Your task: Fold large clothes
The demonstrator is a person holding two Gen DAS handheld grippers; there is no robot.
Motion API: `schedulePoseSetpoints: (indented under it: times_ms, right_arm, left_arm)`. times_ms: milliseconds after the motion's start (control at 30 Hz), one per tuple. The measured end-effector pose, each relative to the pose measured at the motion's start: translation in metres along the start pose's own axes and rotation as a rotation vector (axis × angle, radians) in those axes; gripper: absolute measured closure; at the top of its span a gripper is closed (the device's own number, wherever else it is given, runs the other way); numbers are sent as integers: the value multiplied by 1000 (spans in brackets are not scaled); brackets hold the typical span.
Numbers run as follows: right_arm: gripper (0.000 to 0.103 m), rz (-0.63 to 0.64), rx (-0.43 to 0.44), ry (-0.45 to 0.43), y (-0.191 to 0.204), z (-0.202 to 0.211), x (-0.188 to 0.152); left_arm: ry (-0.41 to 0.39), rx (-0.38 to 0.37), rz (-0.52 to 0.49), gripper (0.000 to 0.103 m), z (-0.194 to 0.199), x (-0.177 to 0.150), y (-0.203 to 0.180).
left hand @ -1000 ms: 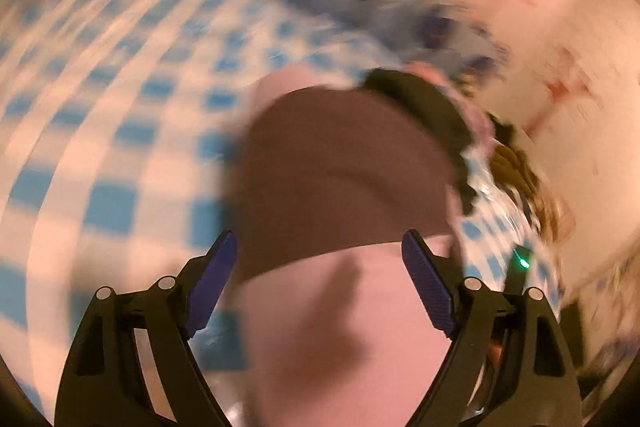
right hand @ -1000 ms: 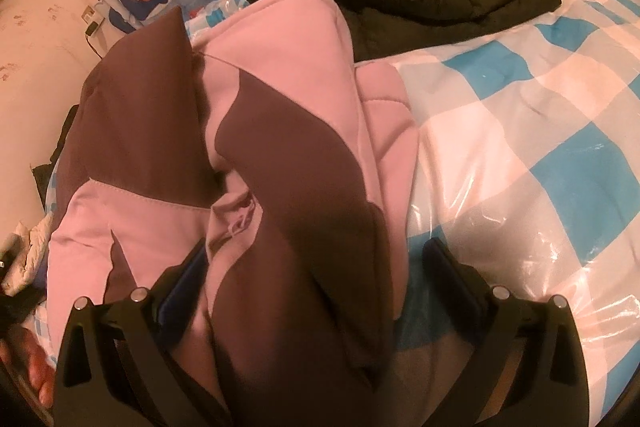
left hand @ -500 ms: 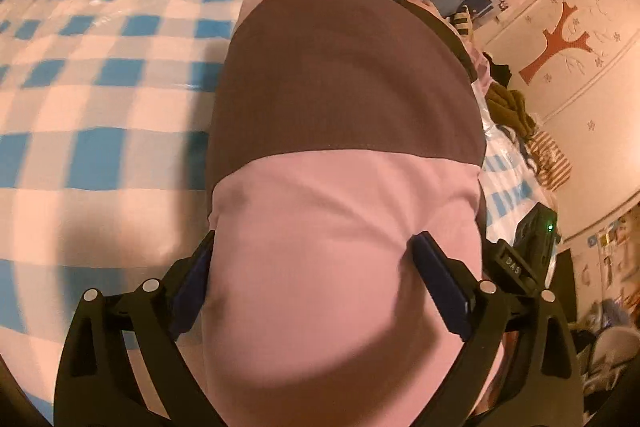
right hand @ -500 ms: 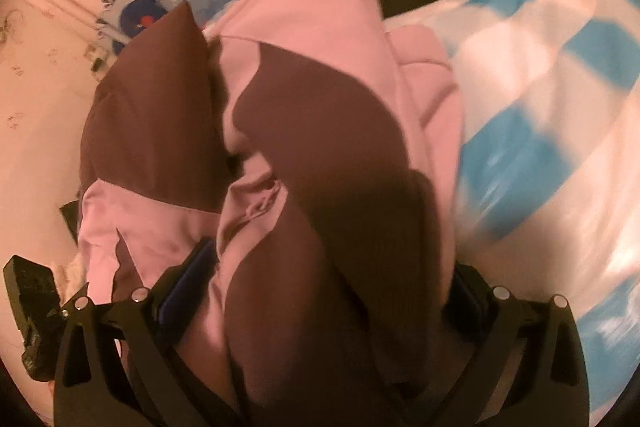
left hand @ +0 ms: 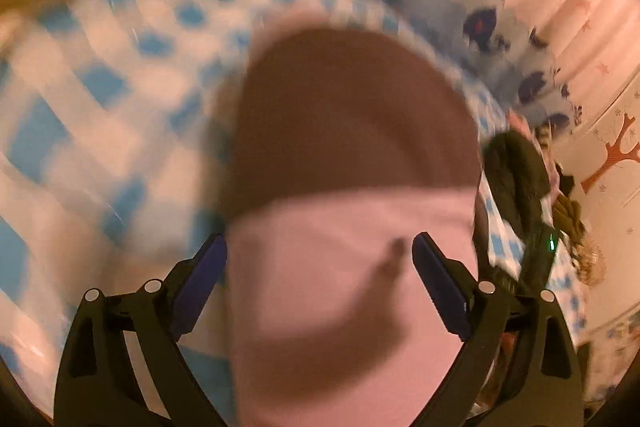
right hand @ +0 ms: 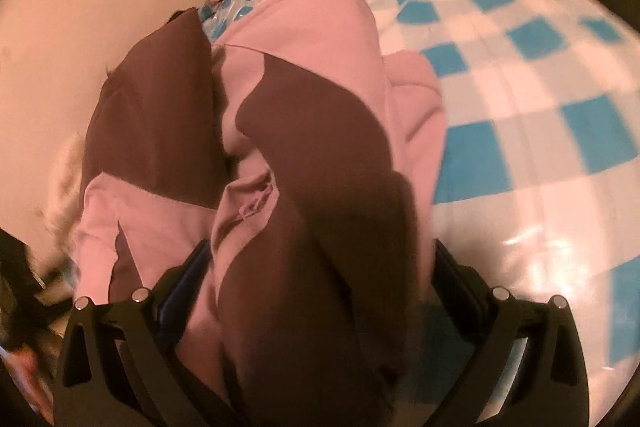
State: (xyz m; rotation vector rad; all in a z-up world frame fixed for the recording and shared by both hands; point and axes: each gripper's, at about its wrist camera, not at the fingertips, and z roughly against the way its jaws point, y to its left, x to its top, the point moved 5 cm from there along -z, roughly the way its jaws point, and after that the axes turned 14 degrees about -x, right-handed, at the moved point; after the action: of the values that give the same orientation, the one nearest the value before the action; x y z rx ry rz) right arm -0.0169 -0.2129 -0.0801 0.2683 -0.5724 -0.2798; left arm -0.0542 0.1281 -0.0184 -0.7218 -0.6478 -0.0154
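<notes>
The left gripper (left hand: 319, 257) has swung the pink and brown coat (left hand: 352, 187) over the bed (left hand: 100, 87). Both it and the right gripper (right hand: 318, 267) are squeezing thick folds, so the fold is moving.

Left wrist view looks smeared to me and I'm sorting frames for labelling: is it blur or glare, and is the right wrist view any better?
Left wrist view: motion blur smears the checked bedcover, no glare; the jacket stays readable. Right wrist view: sharper, with glare on the plastic sheet.
</notes>
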Motion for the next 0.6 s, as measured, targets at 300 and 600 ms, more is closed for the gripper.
schedulePoseSetpoints:
  times_ms: [300, 600]
  right_arm:
    - [6, 147, -159, -20, -11, 69, 29]
    - [6, 134, -342, -92, 16, 7, 48]
  left_arm:
    - [81, 13, -124, 11, -77, 15, -29]
    - [109, 12, -188, 9, -87, 2, -41]
